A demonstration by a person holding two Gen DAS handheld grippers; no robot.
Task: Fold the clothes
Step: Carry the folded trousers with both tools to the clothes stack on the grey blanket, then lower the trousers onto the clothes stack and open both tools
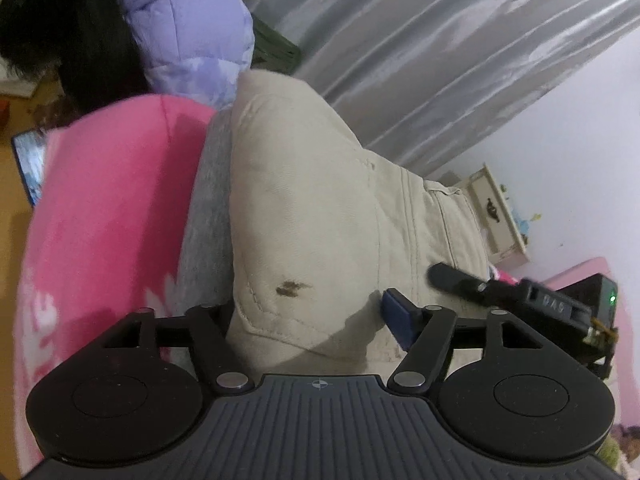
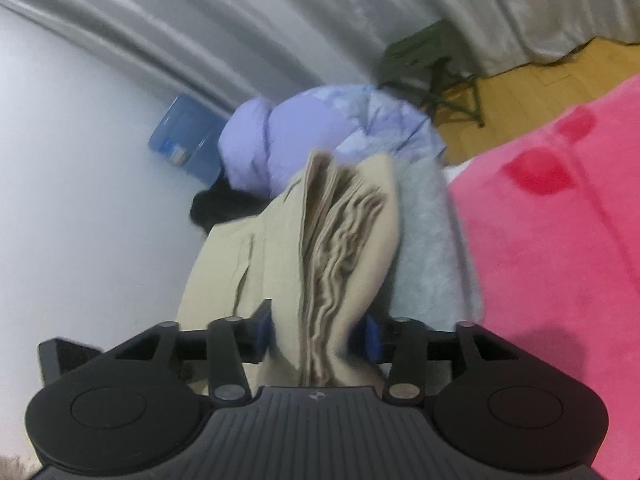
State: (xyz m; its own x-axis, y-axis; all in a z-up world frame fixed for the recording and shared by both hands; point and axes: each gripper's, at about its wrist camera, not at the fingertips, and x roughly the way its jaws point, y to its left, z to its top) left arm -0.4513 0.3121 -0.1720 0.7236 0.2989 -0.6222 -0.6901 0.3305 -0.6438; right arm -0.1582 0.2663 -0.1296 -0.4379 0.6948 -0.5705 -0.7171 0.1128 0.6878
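A folded beige garment (image 1: 320,216) with a brown stain fills the middle of the left wrist view. My left gripper (image 1: 308,316) is shut on its lower edge; one blue pad (image 1: 394,316) shows and the other is hidden behind the fabric. In the right wrist view the same beige garment (image 2: 340,232) shows its stacked folded layers edge-on, and my right gripper (image 2: 316,330) is shut on them between two blue pads (image 2: 262,328). A grey cloth (image 2: 424,240) lies against the garment's far side. The right gripper's black body (image 1: 520,294) reaches the garment from the right.
A pink blanket (image 2: 560,220) spreads beside the clothes. A person in a lilac padded jacket (image 2: 320,128) with dark hair (image 1: 60,32) is close behind the garment. Silver curtains (image 1: 440,40), a green folding stool (image 2: 436,68), a cream drawer (image 1: 496,216) and wooden floor (image 2: 520,92) are around.
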